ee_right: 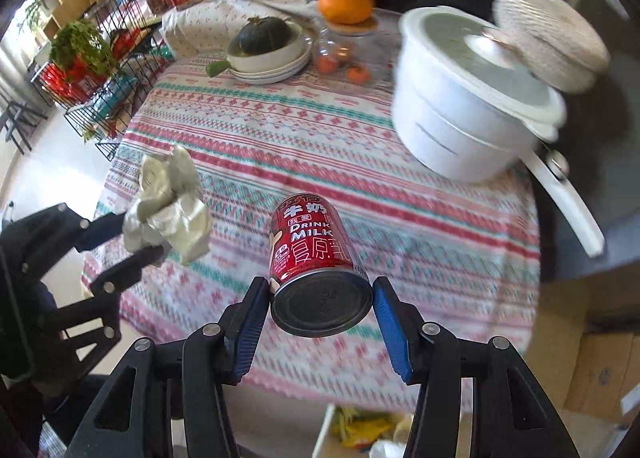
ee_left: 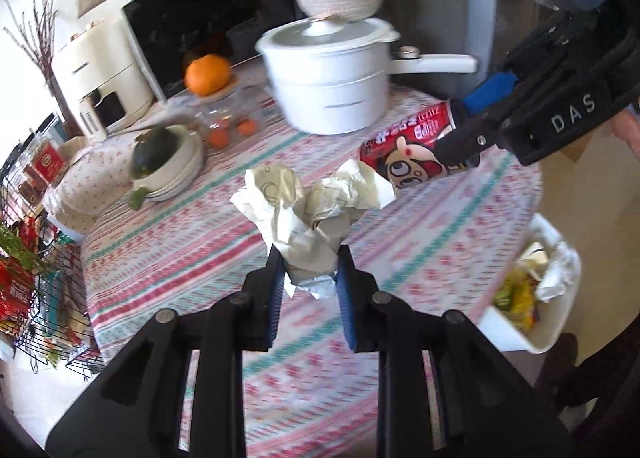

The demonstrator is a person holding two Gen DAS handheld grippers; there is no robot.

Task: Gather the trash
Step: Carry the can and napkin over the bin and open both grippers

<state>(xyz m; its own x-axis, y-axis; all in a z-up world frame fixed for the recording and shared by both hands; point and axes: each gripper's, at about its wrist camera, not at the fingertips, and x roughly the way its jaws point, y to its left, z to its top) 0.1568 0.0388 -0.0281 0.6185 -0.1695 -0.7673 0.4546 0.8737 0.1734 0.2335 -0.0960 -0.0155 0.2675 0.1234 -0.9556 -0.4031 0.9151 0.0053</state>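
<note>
I have both pieces of trash in hand. My left claw point(ee_left: 310, 270) is clamped on the crumpled paper point(ee_left: 308, 210), which sticks out ahead of its tips, clear of the bench point(ee_left: 180, 226). My right claw point(ee_right: 320, 298) is clamped on the red can point(ee_right: 310, 242), base toward the camera. No other loose trash shows on the bench. Left to do, I judge: drop both into the white bin point(ee_left: 536, 298), below and right of the left claw, already holding wrappers. Both claws tilt downward above the bench, side by side.
</note>
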